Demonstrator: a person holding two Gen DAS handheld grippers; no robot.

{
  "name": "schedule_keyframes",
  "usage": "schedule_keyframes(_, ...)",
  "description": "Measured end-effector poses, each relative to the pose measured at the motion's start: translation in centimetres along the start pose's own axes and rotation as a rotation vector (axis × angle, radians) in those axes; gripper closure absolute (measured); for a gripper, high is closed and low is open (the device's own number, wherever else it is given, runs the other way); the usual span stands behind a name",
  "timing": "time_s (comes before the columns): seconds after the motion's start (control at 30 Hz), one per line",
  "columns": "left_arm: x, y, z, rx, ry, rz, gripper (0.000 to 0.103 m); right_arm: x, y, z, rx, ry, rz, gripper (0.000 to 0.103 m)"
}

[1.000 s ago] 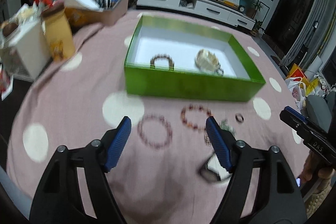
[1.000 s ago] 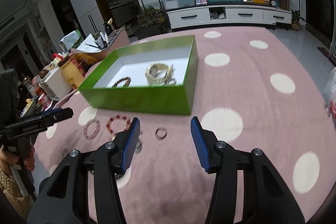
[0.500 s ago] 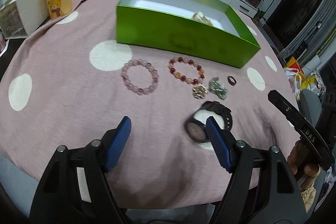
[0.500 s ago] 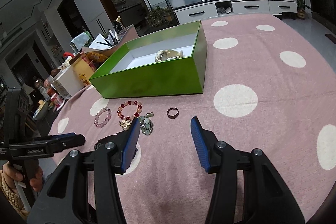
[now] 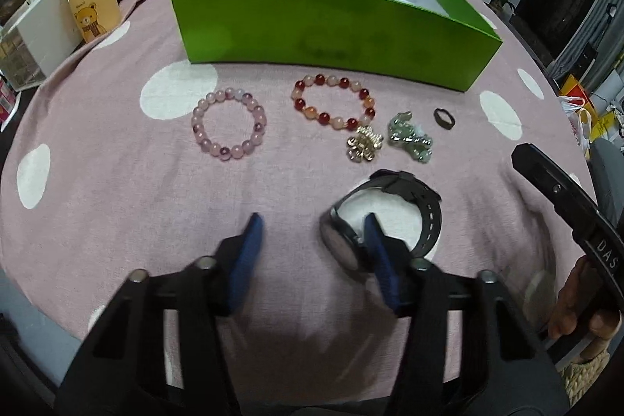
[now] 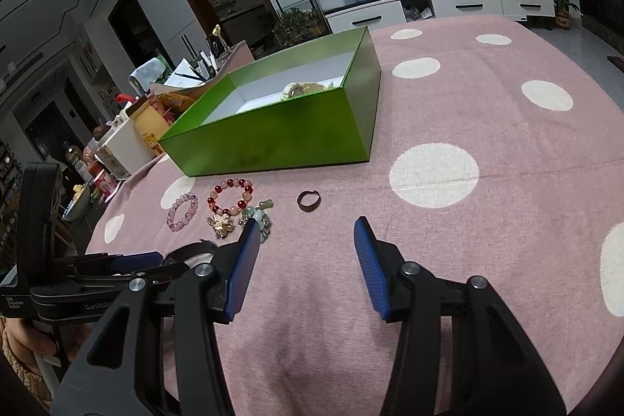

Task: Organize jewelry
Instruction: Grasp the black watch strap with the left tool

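The left gripper (image 5: 312, 221), jaws apart, is positioned at the black watch (image 5: 390, 213). The right gripper (image 6: 306, 229), likewise spread, is held with the ring (image 6: 309, 200) at 12 o'clock.

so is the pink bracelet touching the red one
Apart. The left wrist view shows a plain strip of bare cloth between the pink bracelet and the red one.

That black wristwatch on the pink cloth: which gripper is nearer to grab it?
Left. The open left gripper already has one finger beside the black wristwatch; the open right gripper points past it.
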State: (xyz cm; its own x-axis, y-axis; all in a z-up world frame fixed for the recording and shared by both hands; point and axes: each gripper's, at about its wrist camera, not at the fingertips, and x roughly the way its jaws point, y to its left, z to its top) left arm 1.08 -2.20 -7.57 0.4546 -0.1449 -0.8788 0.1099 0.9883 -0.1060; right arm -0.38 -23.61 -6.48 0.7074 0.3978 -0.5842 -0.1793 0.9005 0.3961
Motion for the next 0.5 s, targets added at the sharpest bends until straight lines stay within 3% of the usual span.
schedule_keyframes(0.07, 0.0, 0.3, -0.1, 0.008, -0.008, 0.013, 0.069, 0.2, 0.0, 0.0, -0.006, 0.005, 0.0, 0.052)
schedule_keyframes(0.13, 0.0, 0.8, -0.1, 0.008, -0.017, 0.013, 0.087, 0.5, 0.1, 0.1, -0.013, 0.015, -0.011, 0.052)
schedule_keyframes(0.17, 0.1, 1.0, 0.0, 0.007, -0.022, 0.013, 0.091, 0.8, 0.2, 0.2, -0.017, 0.023, -0.018, 0.052)
schedule_keyframes(0.5, -0.8, 2.2, 0.9, -0.003, -0.1, -0.012, 0.096, 3.6, 1.9, 1.6, -0.098, 0.081, -0.083, 0.052)
